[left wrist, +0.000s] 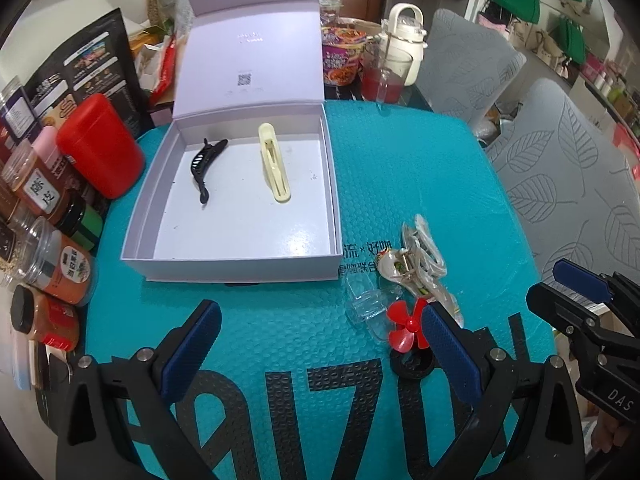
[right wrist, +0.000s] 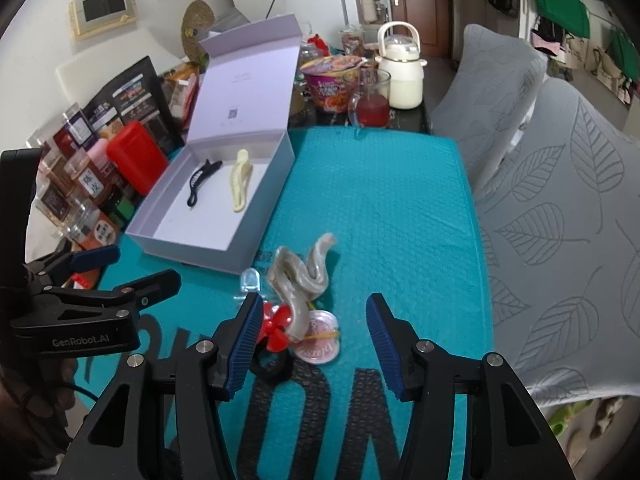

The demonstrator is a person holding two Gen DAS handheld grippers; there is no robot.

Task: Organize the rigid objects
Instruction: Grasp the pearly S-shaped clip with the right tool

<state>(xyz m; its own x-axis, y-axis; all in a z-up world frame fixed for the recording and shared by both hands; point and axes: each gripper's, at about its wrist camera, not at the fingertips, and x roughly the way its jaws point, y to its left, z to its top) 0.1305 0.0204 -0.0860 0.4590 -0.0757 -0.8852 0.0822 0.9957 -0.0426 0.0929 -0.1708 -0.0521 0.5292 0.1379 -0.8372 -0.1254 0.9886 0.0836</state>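
**Right wrist view: two clips boxed, a small pile left on the mat**

Right wrist view showed the right gripper (right wrist: 312, 344) nearest, its blue-padded fingers spread wide and holding nothing, hovering just short of the remaining clutter. The left gripper (left wrist: 320, 352) was likewise wide apart and empty, low over the teal mat (left wrist: 400, 160).

Just ahead of the fingers lay the unsorted pile: a red propeller (right wrist: 276, 330) on a black ring (right wrist: 272, 366), a round pink-lidded case (right wrist: 320, 346) with a yellow band across it, a translucent wavy hair claw (right wrist: 304, 276) resting partly over that case, and a small clear plastic piece (right wrist: 251, 280) beside them.

Farther on sat the open lavender box (left wrist: 236, 268), lid upright. Inside it lay a black hair clip (left wrist: 204, 168) and a cream hair clip (left wrist: 274, 168), side by side and apart.

By my reading, the job was under halfway: two items were stowed, four or five waited outside. Jars and a red canister (left wrist: 100, 144) crowded the box's left side.
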